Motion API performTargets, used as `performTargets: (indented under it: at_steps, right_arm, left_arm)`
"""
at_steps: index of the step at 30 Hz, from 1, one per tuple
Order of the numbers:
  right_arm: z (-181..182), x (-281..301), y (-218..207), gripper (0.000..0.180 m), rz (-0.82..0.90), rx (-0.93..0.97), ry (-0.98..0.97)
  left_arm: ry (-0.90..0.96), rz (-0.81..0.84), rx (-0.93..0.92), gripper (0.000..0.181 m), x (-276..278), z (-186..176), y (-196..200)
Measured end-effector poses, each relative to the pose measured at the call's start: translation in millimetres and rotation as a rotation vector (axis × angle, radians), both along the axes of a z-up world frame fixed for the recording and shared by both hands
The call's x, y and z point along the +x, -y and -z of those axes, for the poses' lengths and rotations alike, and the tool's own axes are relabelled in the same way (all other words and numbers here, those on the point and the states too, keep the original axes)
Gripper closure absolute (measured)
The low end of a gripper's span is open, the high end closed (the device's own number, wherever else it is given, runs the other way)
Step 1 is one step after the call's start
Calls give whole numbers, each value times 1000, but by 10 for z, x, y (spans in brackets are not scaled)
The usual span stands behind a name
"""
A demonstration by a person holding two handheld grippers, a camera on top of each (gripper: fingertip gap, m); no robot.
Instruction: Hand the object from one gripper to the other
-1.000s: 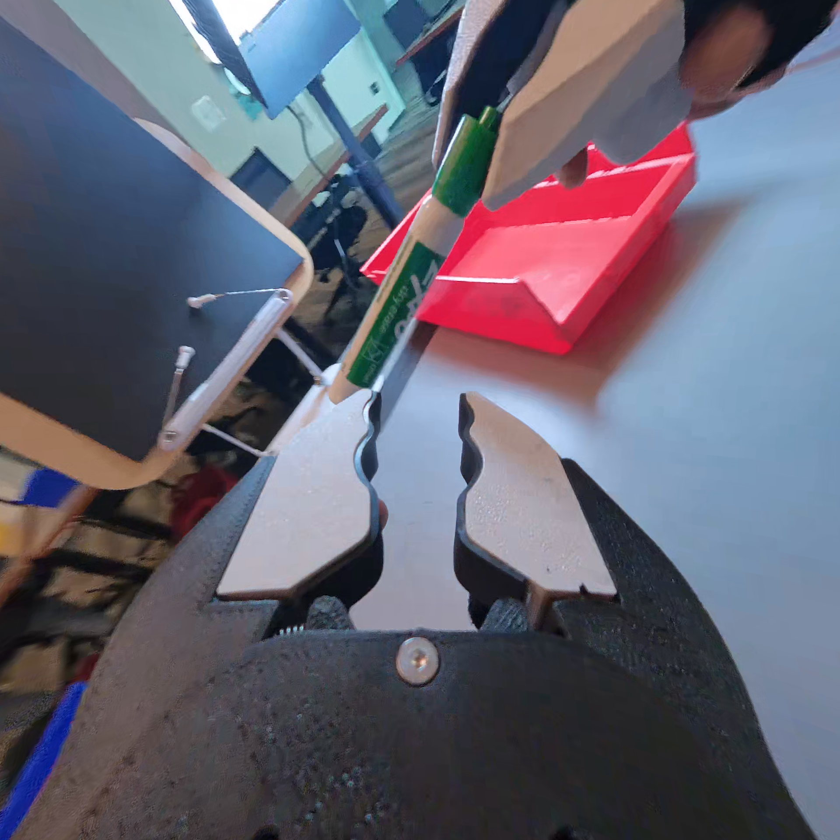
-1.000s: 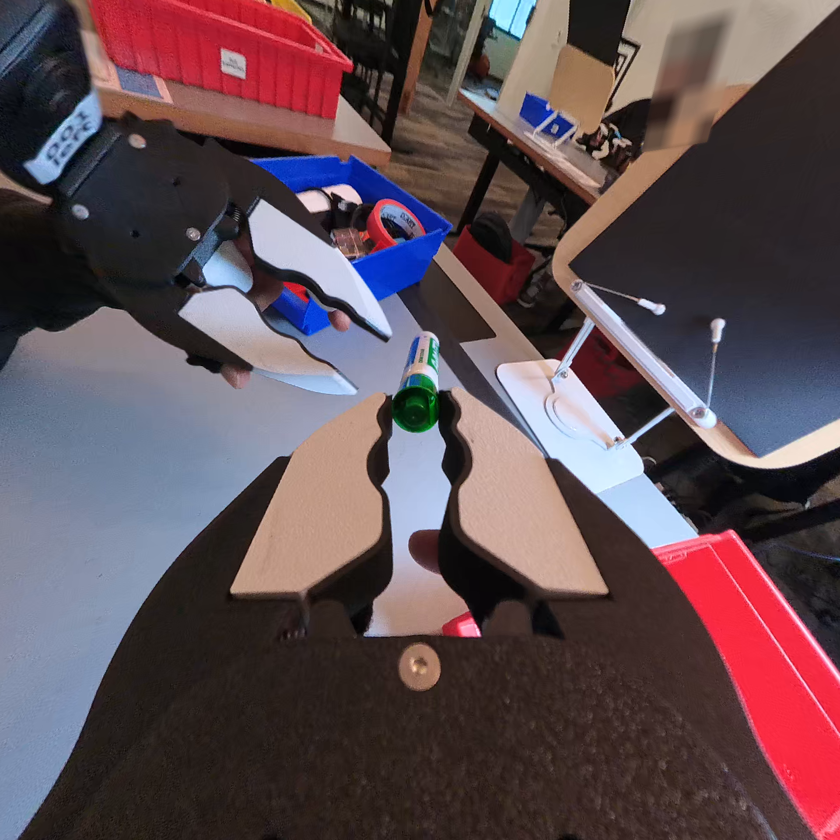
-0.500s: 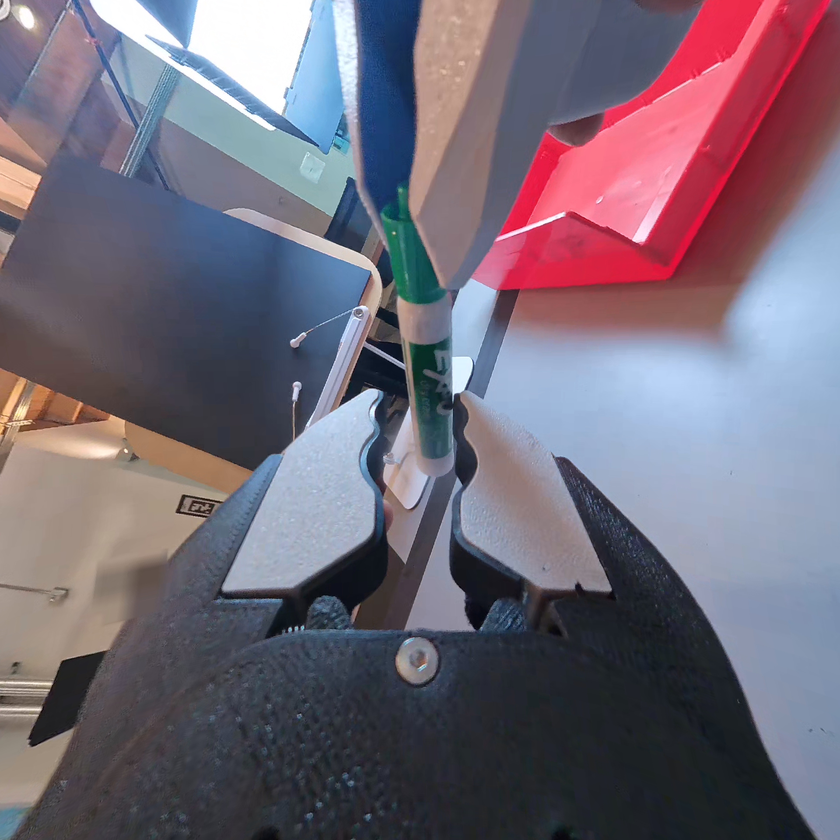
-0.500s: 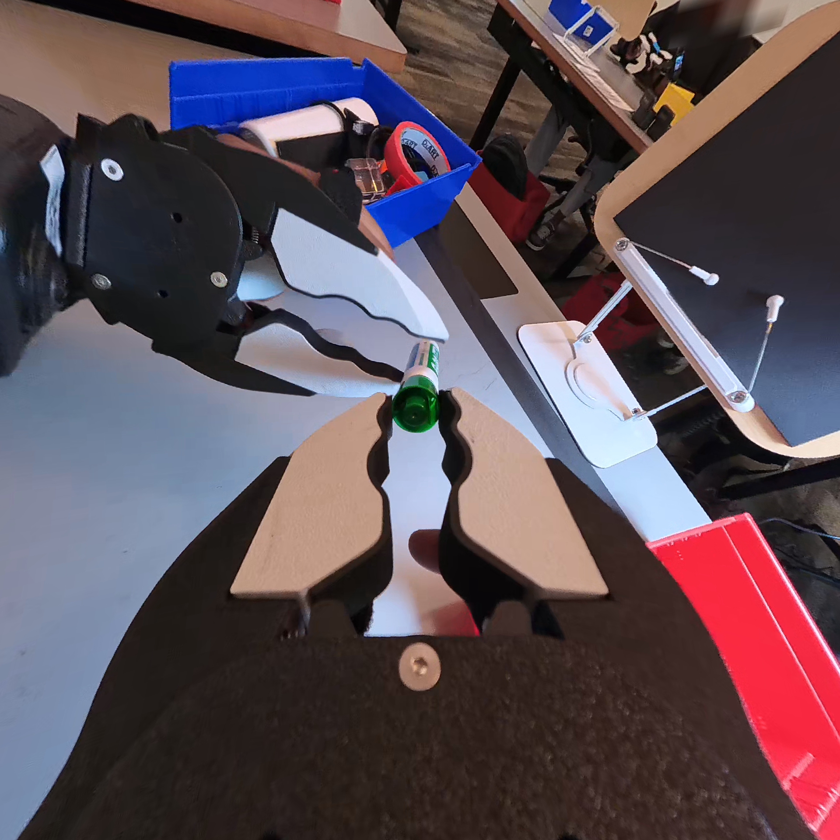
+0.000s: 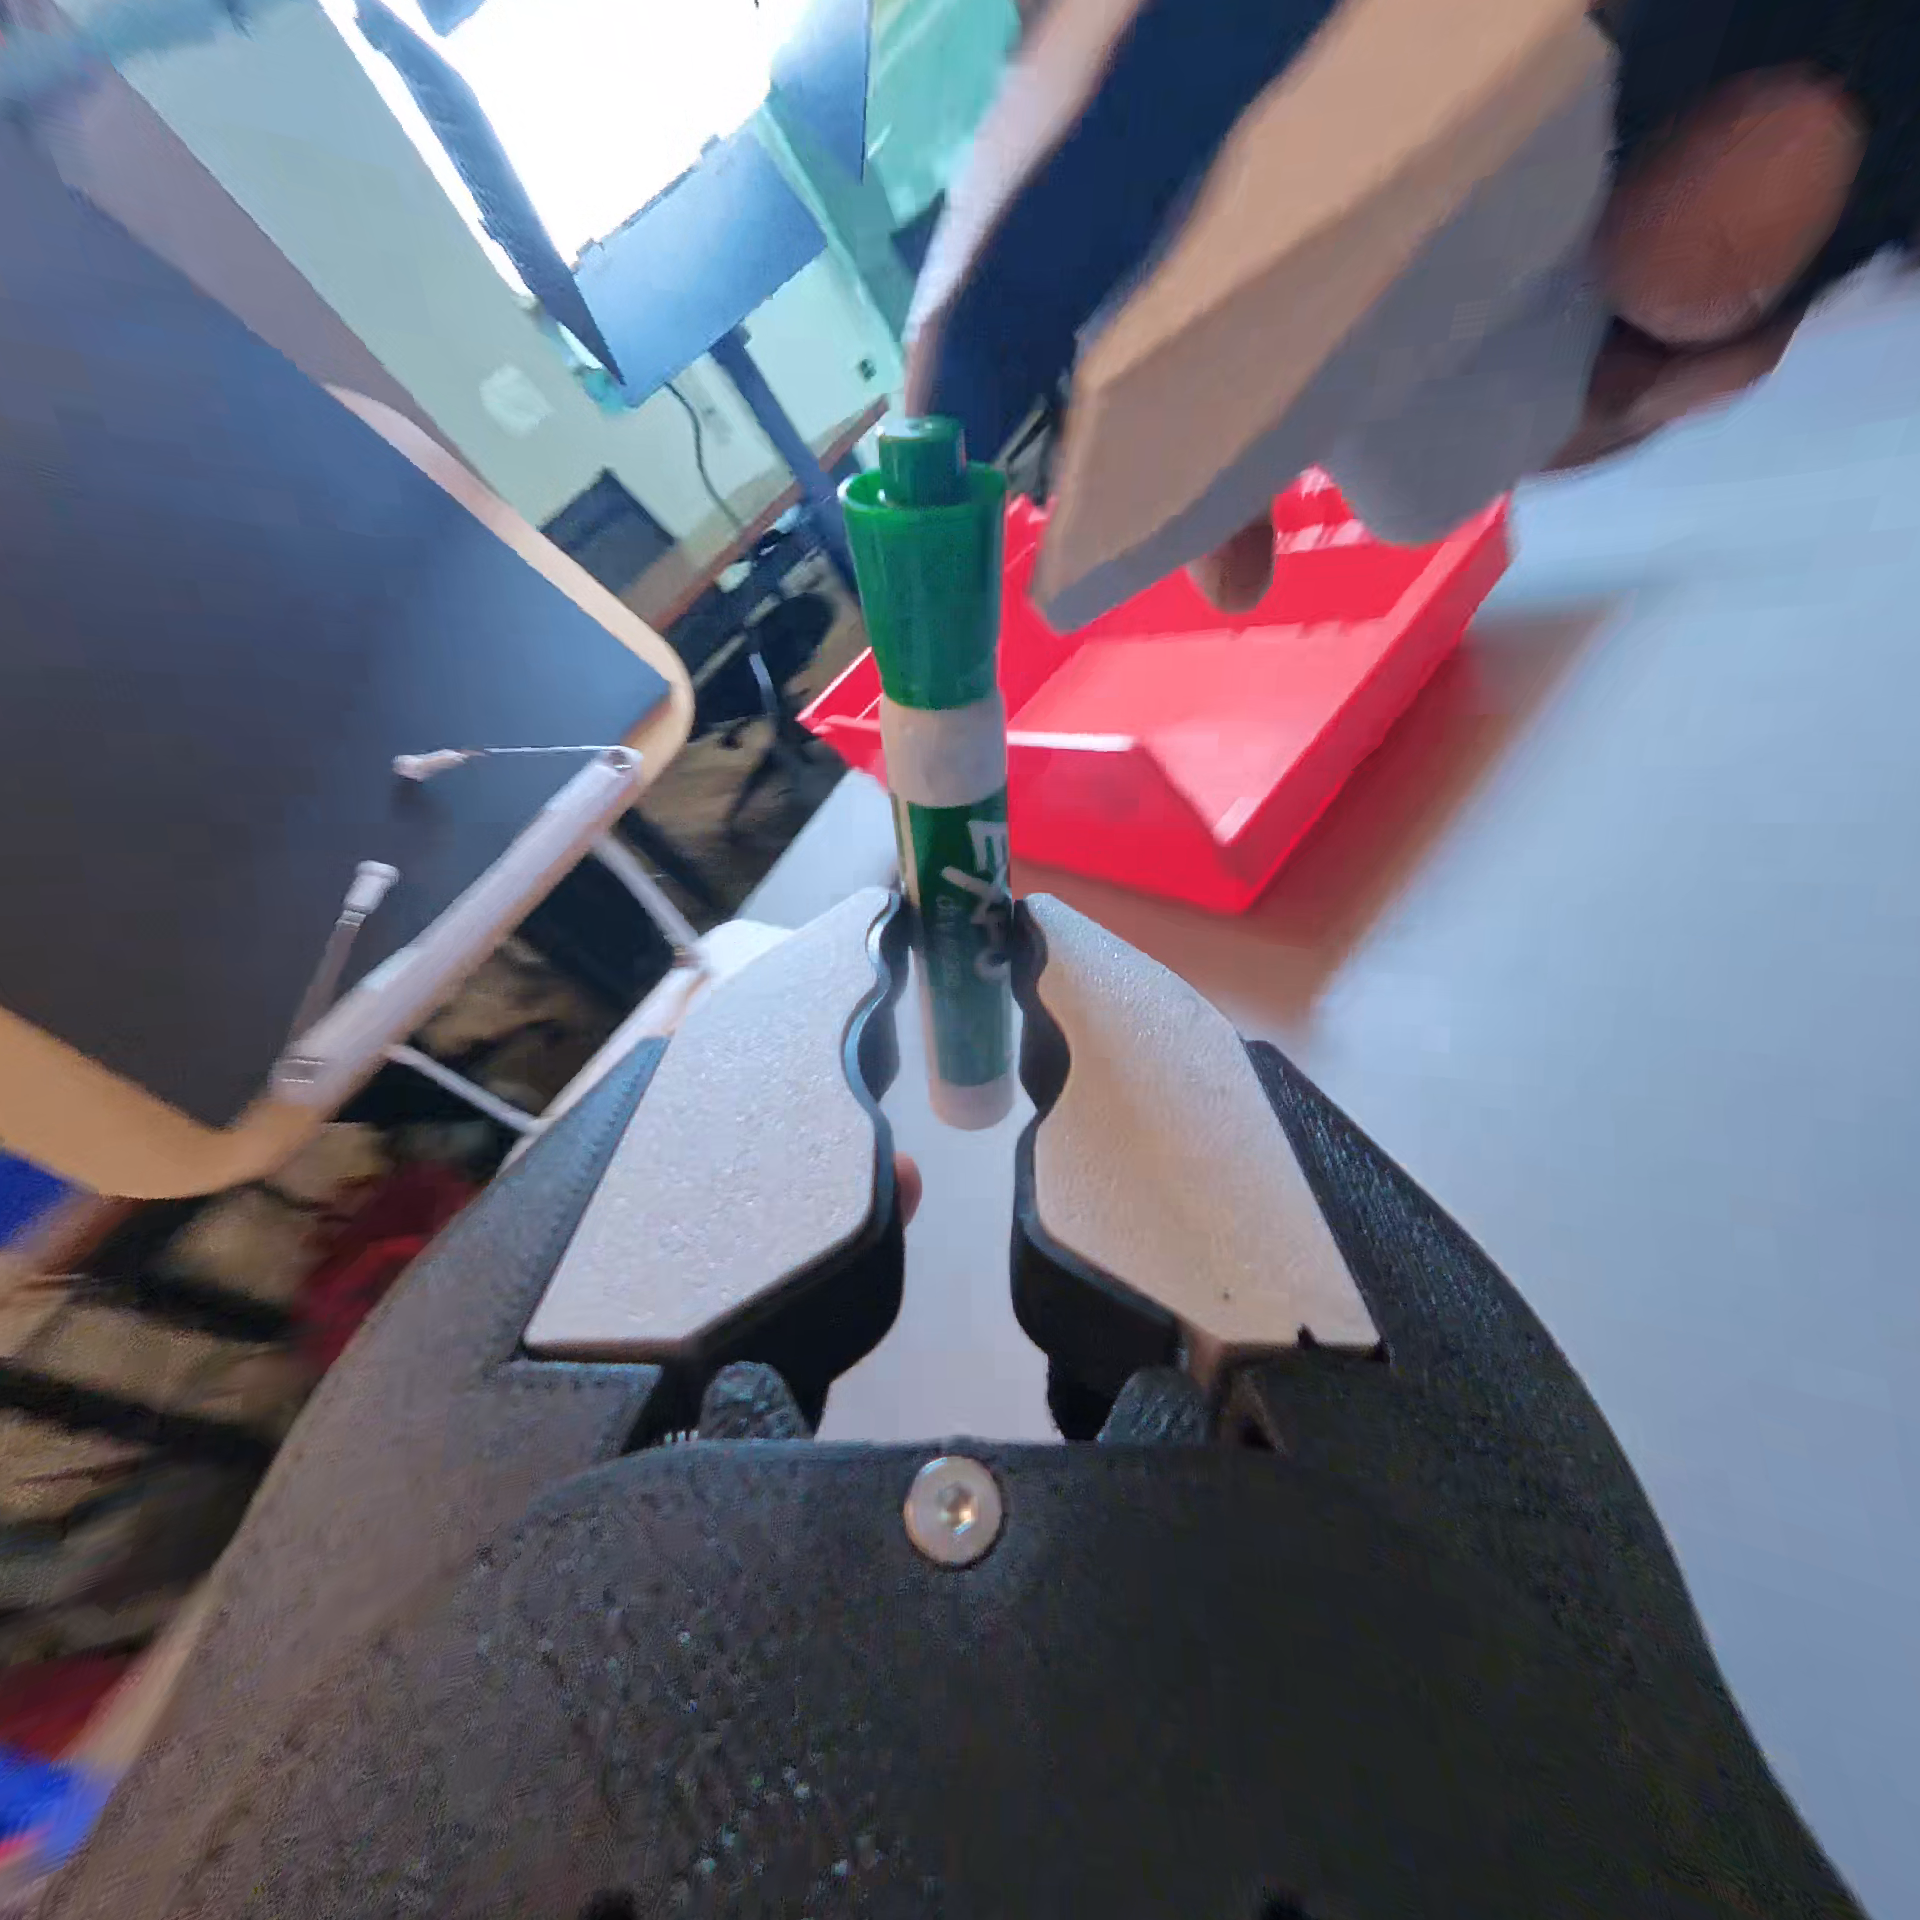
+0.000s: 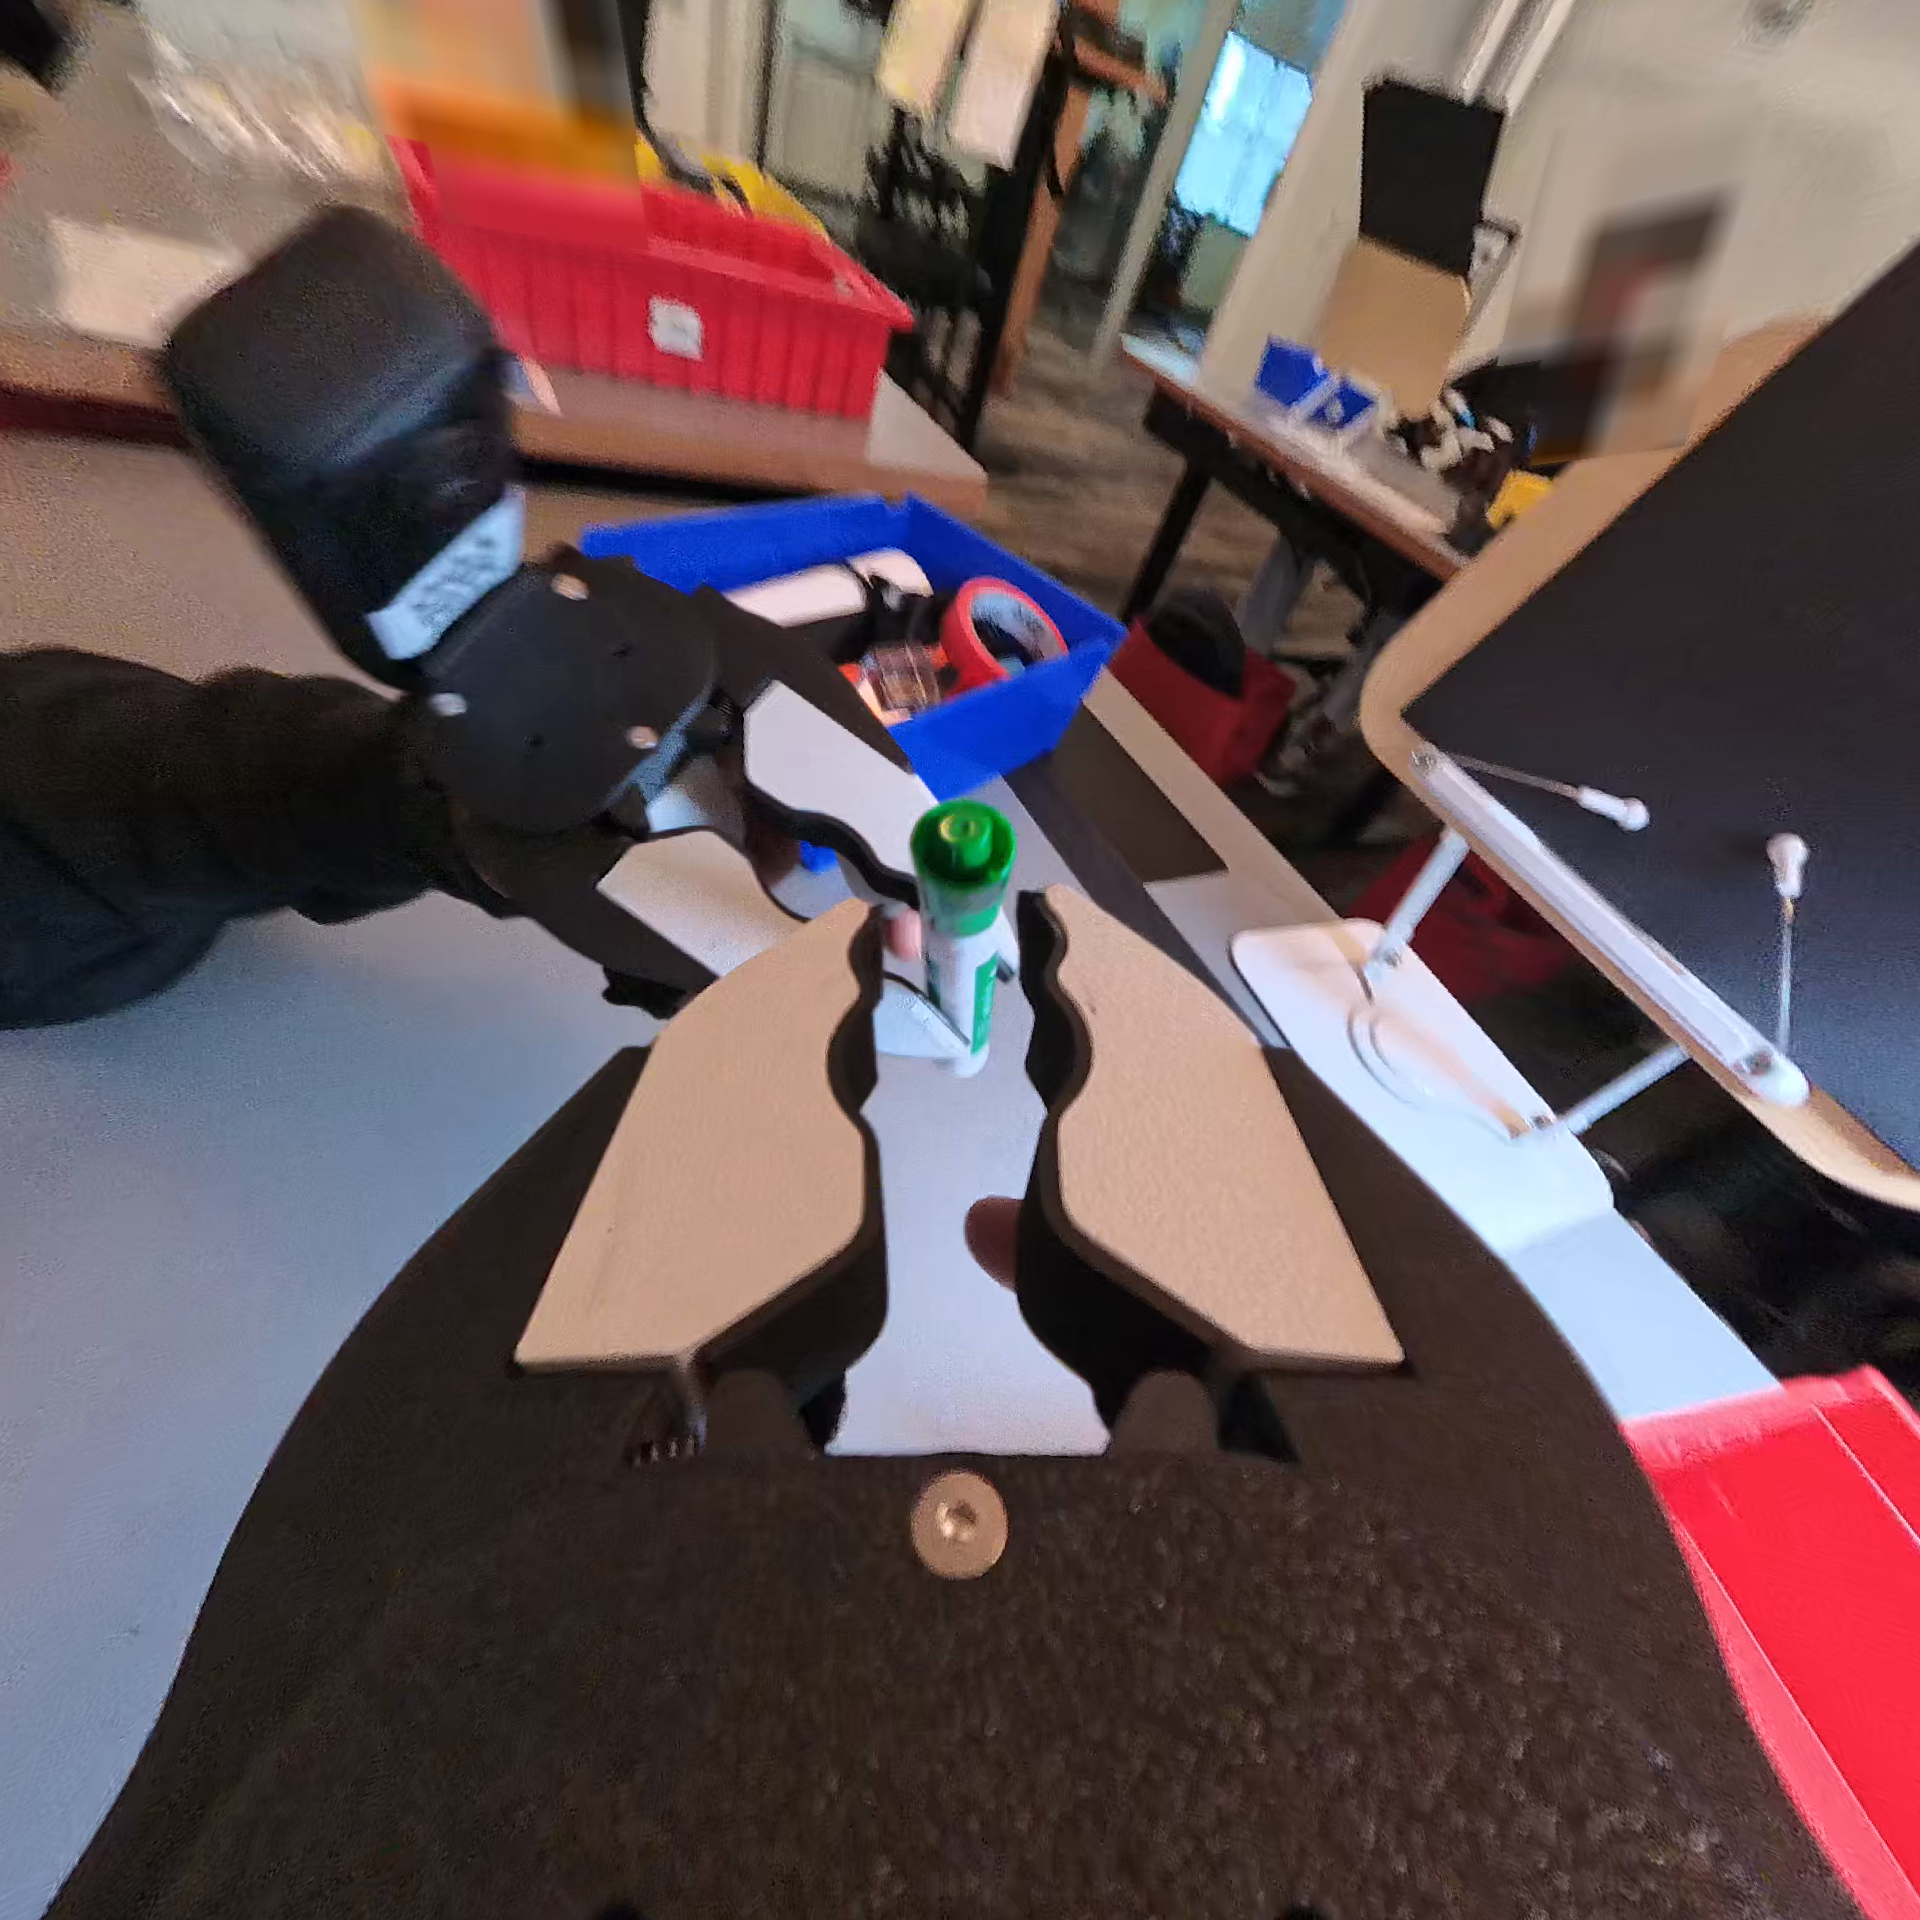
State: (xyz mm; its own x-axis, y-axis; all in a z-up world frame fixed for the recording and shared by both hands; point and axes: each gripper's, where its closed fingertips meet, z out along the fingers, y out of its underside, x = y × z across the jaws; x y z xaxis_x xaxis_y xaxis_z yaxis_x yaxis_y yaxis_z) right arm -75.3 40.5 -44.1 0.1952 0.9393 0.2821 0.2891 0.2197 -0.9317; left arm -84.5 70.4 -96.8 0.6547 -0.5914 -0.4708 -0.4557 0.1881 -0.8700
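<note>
A green dry-erase marker (image 5: 940,644) with a white band stands upright over the grey table (image 5: 1610,987). My left gripper (image 5: 961,914) is shut on its lower barrel, cap end up. The right gripper's fingers (image 5: 1299,332) hover above and to the right of the cap, apart from it. In the right wrist view my right gripper (image 6: 945,899) is open and empty, its tips spread wider than the marker (image 6: 961,862), which stands just beyond them. The left gripper's fingers (image 6: 821,769) reach in from the left and clamp the barrel.
A red tray (image 5: 1195,748) lies on the table beyond the marker and shows at the lower right of the right wrist view (image 6: 1818,1558). A blue bin (image 6: 997,717) holds tape rolls. A black-topped side table (image 6: 1714,675) stands off the table edge.
The left gripper has closed on the marker's barrel. The right gripper has opened, let go of the cap end and pulled back. The marker now stands upright in the left gripper.
</note>
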Motion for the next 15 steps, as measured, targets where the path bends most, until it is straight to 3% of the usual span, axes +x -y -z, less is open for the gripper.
performTargets:
  at_steps: [7,15]
  right_arm:
    - [-26,104,-8,142,-159,28,-105]
    - [225,106,109,138,-265,106,11]
  left_arm:
    - [522,316,-517,162,178,-155,236]
    - [784,545,-962,162,269,-153,427]
